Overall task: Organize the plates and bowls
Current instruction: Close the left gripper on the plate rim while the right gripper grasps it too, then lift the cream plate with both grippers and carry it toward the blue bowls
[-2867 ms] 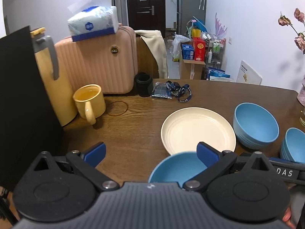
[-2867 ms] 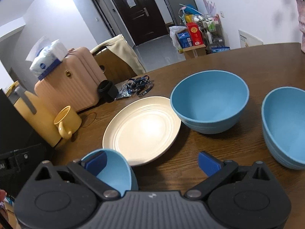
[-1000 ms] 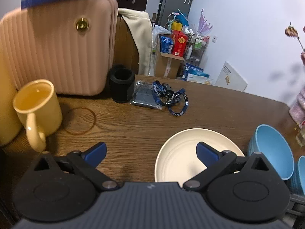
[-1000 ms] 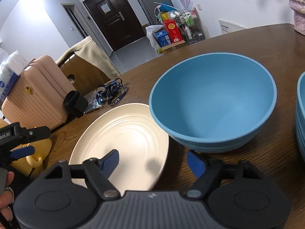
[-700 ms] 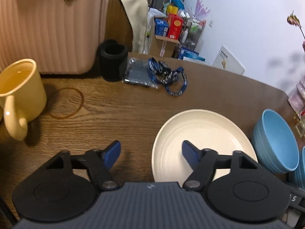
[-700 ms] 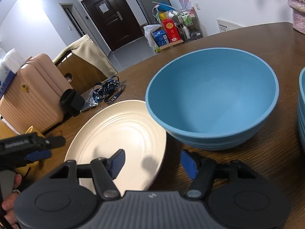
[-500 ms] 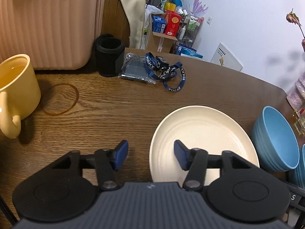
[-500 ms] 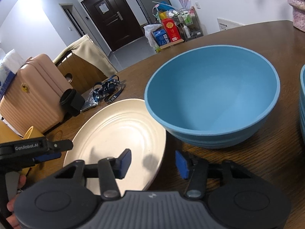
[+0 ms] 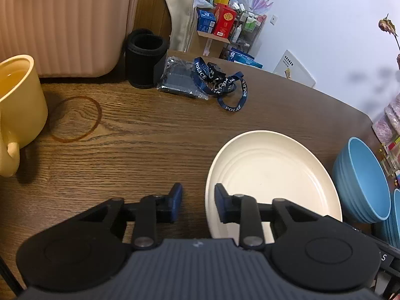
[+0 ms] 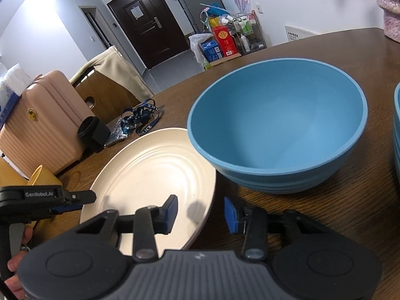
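A cream plate (image 9: 272, 175) lies flat on the brown wooden table (image 9: 140, 145). My left gripper (image 9: 198, 193) straddles the plate's left rim, one pad on the table side and one over the plate. Its jaws are closing, with gaps still showing on both sides of the rim. My right gripper (image 10: 201, 208) straddles the right rim of the same plate (image 10: 155, 172); its jaws are closing too, and the pads do not touch the rim. A blue bowl (image 10: 280, 125) stands just right of the plate. Another blue bowl (image 10: 397, 130) sits at the right edge.
A yellow mug (image 9: 17, 110) with liquid stands at the left, in front of a pink suitcase (image 9: 62, 25). A black cup (image 9: 146, 58) and a blue lanyard (image 9: 220, 82) lie behind the plate. A person's hand (image 10: 15, 262) holds the left gripper.
Both pairs of jaws have narrowed around the plate's rims. My left gripper has sunk toward the plate's left edge and tipped downward. The right gripper has stayed in place.
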Available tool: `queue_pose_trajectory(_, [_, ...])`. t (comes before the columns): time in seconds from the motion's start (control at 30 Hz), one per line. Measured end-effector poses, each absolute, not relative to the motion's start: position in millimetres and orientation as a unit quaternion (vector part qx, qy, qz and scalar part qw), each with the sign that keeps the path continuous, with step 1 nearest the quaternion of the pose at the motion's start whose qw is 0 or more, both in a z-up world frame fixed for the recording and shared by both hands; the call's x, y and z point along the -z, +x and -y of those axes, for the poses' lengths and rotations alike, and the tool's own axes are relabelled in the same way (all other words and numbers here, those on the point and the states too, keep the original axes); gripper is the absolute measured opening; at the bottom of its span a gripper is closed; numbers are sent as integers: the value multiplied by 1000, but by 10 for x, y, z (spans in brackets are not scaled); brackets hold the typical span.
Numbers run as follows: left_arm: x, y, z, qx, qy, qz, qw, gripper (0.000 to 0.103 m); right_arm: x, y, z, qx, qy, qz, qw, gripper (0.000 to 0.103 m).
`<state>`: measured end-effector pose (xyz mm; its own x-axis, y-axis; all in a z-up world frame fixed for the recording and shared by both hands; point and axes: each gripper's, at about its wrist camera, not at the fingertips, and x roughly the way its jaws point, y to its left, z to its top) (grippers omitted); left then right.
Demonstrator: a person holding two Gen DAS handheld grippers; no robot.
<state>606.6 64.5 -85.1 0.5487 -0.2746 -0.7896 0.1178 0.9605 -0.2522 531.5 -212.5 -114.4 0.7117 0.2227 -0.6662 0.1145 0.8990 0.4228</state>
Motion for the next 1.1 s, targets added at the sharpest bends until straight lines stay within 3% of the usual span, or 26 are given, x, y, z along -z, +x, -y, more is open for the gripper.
queue_pose_trajectory(0.37, [929, 6094, -615, 131, -84, -470, 869, 9, 1211, 5352, 2155, -38, 236, -376, 895, 14])
queue_pose_trajectory(1.1, [849, 6028, -608, 120, -78, -454, 879, 9, 1211, 5319, 2148, -48, 241, -367, 897, 12])
